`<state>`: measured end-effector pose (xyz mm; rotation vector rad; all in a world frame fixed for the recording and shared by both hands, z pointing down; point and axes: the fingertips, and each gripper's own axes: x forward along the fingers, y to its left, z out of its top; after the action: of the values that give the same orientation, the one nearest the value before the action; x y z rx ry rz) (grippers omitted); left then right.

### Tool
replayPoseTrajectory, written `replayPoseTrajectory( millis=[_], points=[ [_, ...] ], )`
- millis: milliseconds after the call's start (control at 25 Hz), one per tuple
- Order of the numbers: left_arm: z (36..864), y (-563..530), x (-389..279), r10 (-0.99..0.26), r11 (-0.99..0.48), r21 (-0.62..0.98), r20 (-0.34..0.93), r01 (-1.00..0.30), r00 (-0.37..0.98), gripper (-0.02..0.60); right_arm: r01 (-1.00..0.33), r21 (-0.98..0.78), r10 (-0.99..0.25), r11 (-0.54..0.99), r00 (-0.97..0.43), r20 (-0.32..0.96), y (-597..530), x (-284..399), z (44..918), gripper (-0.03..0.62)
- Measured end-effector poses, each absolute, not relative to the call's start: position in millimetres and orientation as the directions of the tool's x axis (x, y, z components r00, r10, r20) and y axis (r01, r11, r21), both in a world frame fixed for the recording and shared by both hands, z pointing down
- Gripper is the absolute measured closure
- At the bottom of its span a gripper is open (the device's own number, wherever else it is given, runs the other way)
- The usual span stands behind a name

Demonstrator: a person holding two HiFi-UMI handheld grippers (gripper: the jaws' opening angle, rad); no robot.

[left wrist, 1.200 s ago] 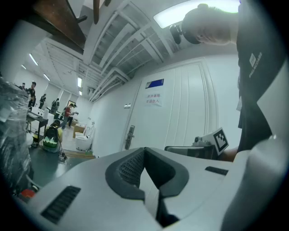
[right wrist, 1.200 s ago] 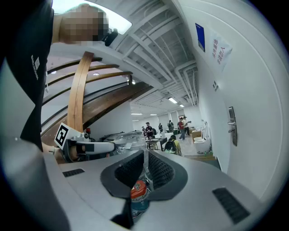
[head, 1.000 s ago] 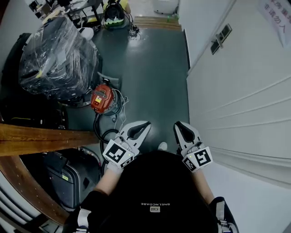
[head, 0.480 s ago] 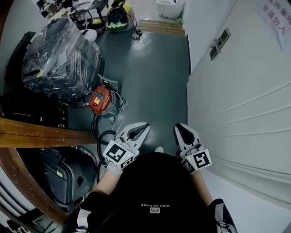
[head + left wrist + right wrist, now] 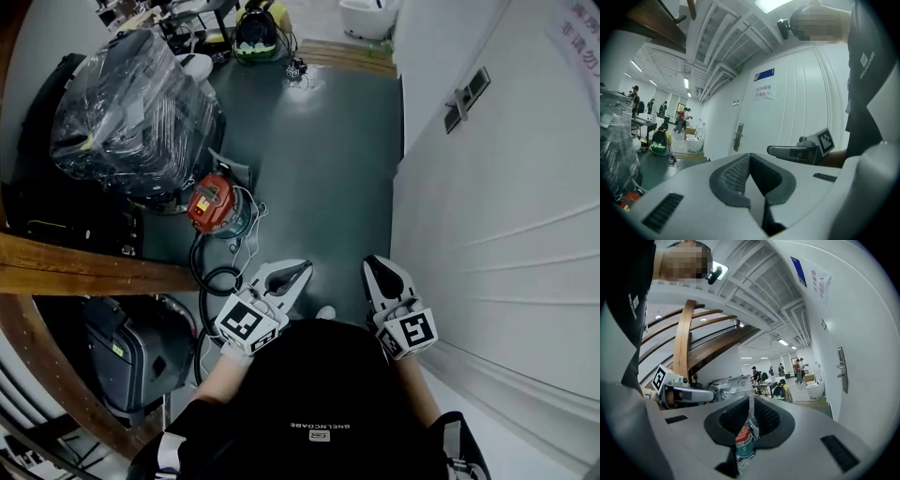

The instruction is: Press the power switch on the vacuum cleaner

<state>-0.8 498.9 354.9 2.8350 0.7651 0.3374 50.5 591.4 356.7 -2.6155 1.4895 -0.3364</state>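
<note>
A dark grey-green floor [image 5: 319,159] runs between a white panelled wall [image 5: 506,234] and a wooden beam [image 5: 84,267]. A plastic-wrapped bundle [image 5: 131,112] stands at the far left, and people are at desks well beyond.

The vacuum cleaner [image 5: 214,203] stands upright on the floor just beside the bundle. Its red top faces up over a teal body, and its black hose [image 5: 208,272] curls toward the person.

The left gripper [image 5: 302,269] and right gripper [image 5: 370,264] hang well short of it. Both have their jaws drawn together, holding nothing.
</note>
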Motion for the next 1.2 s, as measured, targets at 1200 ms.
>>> replayPoseTrajectory(
  millis=[1200],
  points=[
    [372, 130, 138, 0.269, -0.932, 0.295, 0.172, 0.211, 0.948, 0.566, -0.92, -0.233, -0.943, -0.317, 0.277, 0.186, 231, 225, 369, 0.54]
  ],
)
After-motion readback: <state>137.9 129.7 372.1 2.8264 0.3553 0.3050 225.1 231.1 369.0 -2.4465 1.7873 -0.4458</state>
